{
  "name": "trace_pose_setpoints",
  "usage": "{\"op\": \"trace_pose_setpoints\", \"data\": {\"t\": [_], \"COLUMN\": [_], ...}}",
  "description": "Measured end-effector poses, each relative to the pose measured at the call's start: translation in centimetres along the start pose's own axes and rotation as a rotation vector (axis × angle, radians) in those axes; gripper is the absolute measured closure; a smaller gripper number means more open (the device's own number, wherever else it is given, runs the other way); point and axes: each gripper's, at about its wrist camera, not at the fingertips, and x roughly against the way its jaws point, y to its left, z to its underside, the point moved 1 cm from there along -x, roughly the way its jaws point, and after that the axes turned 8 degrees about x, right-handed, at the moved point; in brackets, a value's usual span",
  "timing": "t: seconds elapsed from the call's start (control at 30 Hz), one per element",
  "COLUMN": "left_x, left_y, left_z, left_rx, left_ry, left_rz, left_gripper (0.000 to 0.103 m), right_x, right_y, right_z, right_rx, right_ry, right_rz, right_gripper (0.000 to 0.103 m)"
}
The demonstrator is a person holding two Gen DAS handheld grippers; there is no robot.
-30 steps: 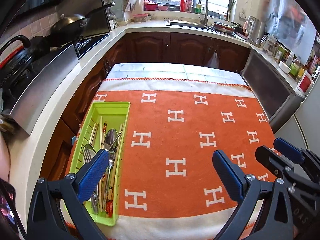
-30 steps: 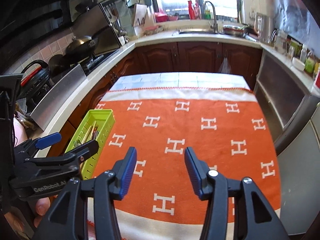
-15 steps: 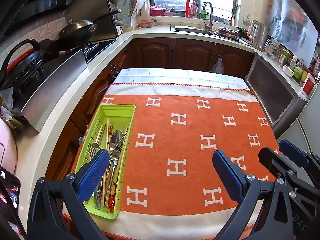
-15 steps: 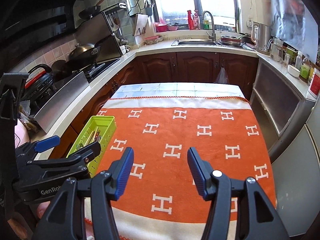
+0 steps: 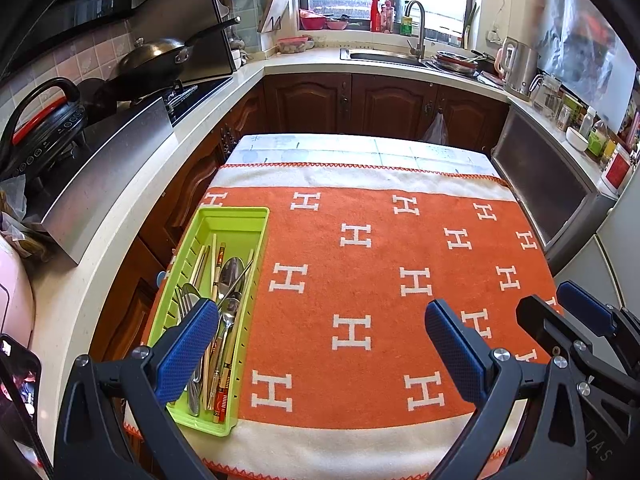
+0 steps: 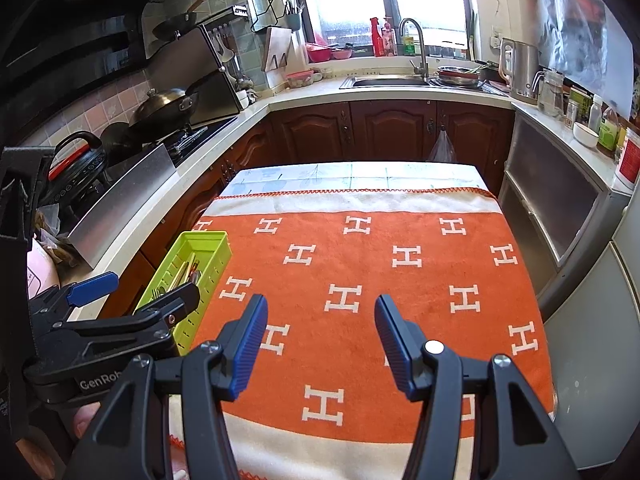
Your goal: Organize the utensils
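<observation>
1. Both tongs are spread wide and pinch nothing: the left gripper (image 5: 320,354) and the right gripper (image 6: 320,346) hang above an orange blanket (image 5: 380,280) patterned with white H shapes, which covers a table in a home kitchen.
2. From the left wrist view, a lime-green tray (image 5: 230,216) lies on the blanket at about nine o'clock, along the table's left edge, with its long side running away from the viewer.
3. Inside the tray sit the utensils (image 5: 224,308): metal spoons, at least one fork, and several chopsticks, all lying lengthwise in a loose, overlapping pile.
4. One blue pad of the left gripper hovers over the near end of the tray; whether it touches anything cannot be told.
5. From the right wrist view, the tray sits at about ten o'clock, and the right gripper hangs over bare blanket, well apart from it.
6. No utensil lies on the blanket itself.
7. As a judgement, the task looks either at its very start or finished, since everything is in the tray.
8. If sorting remains, the next move calls for lowering one gripper into the tray and closing on a single utensil handle without snagging its neighbours.
</observation>
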Motion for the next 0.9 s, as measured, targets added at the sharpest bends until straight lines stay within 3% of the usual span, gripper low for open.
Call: {"op": "trace_pose_setpoints", "data": {"t": [0.9], "left_x": [-0.18], "left_y": [0.18], "left_z": [0.06], "left_rx": [-0.004], "left_ry": [0.010], "left_rz": [0.000], "left_gripper": [0.001], "right_x": [-0.09], "right_y": [-0.22], "right_z": [0.20], "right_rx": [-0.005], "right_ry": [0.004], "right_rz": [-0.002], "right_gripper": [0.047]}}
